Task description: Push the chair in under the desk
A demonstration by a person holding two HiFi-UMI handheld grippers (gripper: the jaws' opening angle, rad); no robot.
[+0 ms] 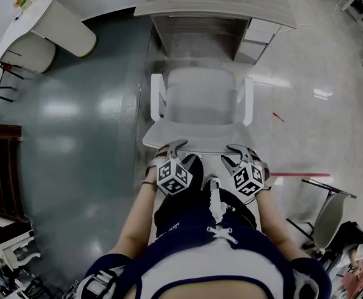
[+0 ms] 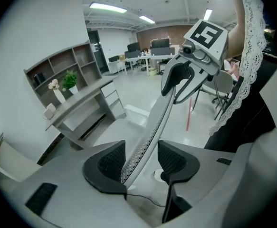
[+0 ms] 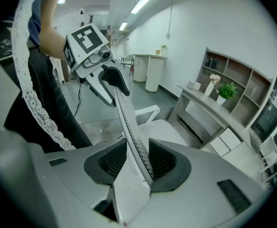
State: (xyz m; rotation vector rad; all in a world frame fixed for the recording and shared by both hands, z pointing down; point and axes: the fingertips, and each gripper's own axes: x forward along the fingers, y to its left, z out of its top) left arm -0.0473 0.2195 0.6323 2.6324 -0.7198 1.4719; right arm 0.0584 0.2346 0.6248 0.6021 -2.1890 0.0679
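Note:
The white chair [image 1: 200, 98] faces the grey desk [image 1: 212, 8], its seat just short of the desk's opening. Its backrest [image 1: 197, 137] is nearest me, and both grippers sit on its top edge. My left gripper [image 1: 172, 151] [image 2: 140, 163] straddles the perforated rim [image 2: 143, 144]; the rim rests against the left pad [image 2: 110, 163], and a gap shows at the other pad. My right gripper [image 1: 233, 156] [image 3: 138, 158] is closed on the rim [image 3: 131, 137], which fills the space between its pads. Each gripper view shows the other gripper farther along the edge.
A white round table [image 1: 44, 17] stands at the far left. Dark furniture [image 1: 0, 161] lines the left side. A folding chair [image 1: 327, 213] and a red strip [image 1: 299, 175] are on the floor at the right. Drawers [image 1: 259, 39] sit under the desk's right end.

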